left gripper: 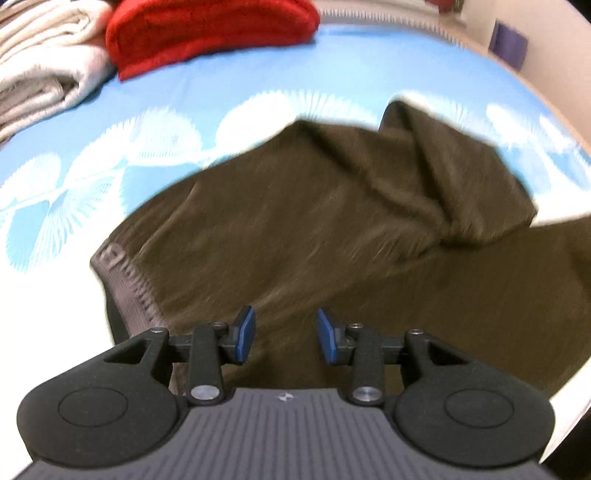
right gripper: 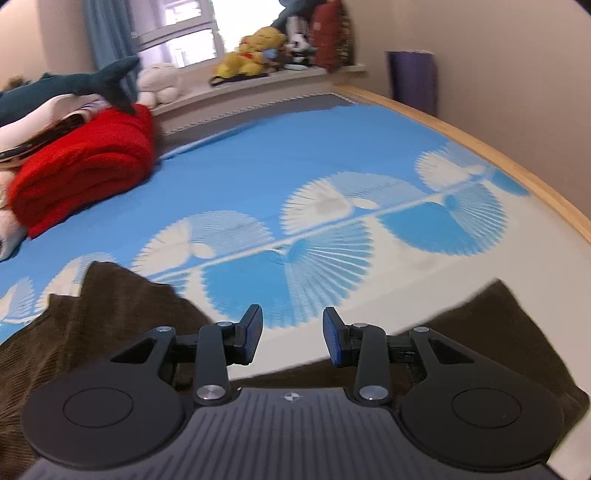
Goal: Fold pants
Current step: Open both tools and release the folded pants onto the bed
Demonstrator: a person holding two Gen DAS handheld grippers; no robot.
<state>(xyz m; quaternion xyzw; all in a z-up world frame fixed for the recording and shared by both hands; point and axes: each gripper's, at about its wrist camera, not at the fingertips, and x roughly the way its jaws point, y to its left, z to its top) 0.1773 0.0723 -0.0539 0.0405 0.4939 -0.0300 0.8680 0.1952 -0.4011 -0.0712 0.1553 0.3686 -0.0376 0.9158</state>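
Note:
Dark brown pants (left gripper: 314, 229) lie rumpled on the blue and white patterned mat (left gripper: 184, 122), with a grey waistband (left gripper: 125, 280) at the left and a bunched fold at the far right. My left gripper (left gripper: 285, 334) is open and empty, hovering over the pants near the waistband. In the right wrist view the pants (right gripper: 96, 332) spread under and to both sides of my right gripper (right gripper: 291, 334), which is open and empty above the pants' edge, facing the mat (right gripper: 332, 155).
A folded red blanket (left gripper: 207, 33) and folded white towels (left gripper: 44, 66) lie at the mat's far left. The red blanket (right gripper: 85, 166), a plush shark (right gripper: 74, 86) and more plush toys (right gripper: 251, 51) show in the right wrist view. A wooden edge (right gripper: 517, 170) and wall bound the right.

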